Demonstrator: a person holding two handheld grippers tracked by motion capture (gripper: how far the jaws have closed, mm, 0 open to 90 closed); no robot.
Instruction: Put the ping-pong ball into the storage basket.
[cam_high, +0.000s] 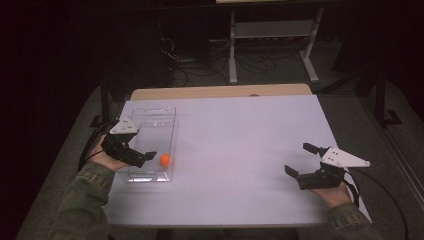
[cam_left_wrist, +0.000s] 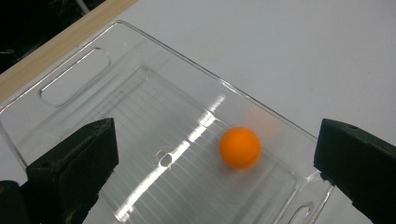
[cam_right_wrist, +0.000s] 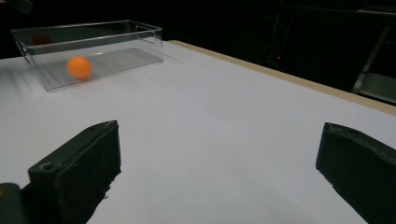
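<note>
The room is dim, its edges nearly black, while the white surface (cam_high: 240, 150) glows evenly. Between the left jaws, glare streaks cross the clear tray (cam_left_wrist: 140, 84), and the orange ball (cam_left_wrist: 239, 147) looks slightly blurred. The jaws show soft-edged.

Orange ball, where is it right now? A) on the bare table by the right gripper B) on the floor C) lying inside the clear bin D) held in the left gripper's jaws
C: the orange ball lies on the floor of the clear bin, between the open jaws of the left gripper but untouched by them.
</note>
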